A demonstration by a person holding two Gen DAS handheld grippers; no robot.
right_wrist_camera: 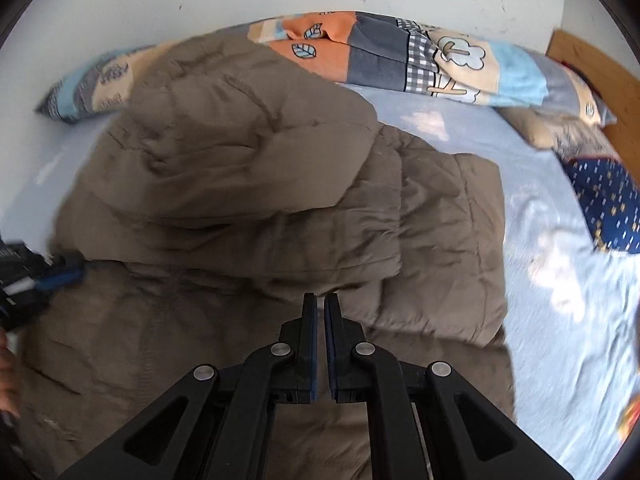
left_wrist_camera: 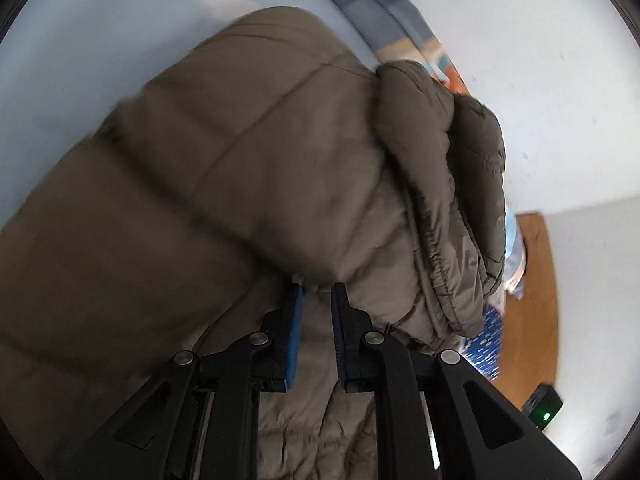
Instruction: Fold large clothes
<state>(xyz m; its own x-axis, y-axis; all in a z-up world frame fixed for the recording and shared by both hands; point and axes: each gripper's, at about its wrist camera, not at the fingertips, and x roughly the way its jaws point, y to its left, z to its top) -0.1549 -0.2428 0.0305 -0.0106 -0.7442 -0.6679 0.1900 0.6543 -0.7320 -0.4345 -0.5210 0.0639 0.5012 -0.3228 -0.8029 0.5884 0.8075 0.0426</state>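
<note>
Jacket: big brown puffer jacket [right_wrist_camera: 248, 184] lies on the bed sheet [right_wrist_camera: 560, 240], part-folded; one padded panel doubled over the body, top layer toward 11 o'clock in the right wrist view, lower layer showing at 3 o'clock. Prob laid flat so the bulk can be halved again.

Left gripper [left_wrist_camera: 317, 292]: pads drawn together w/ brown fabric in the narrow gap betw. them; looks clamped on a fold of the jacket, tho blur makes the exact bite hard to read. In the right wrist view it sits at 9 o'clock at the jacket's edge.

Right gripper [right_wrist_camera: 321, 300]: jaws together, only a sliver betw. the pads; can't tell if a thin layer is pinched. Tips sit just over the fold line at centre, prob to carry or press that side.

Sleeve/cuff: in the left wrist view a gathered, elasticated edge [left_wrist_camera: 452, 280] hangs at 4 o'clock, bunched, not yet tucked.

Bedding: patchwork quilt [right_wrist_camera: 420, 52] rolled along 12 o'clock by the wall; navy dotted cushion [right_wrist_camera: 608, 204] at 3 o'clock, well apart from the jacket.

Stage: my guess, mid-fold; both sides gripped low to bring a layer over.

Risk: puffy fill springs back; slick shell may slip from the pads.
</note>
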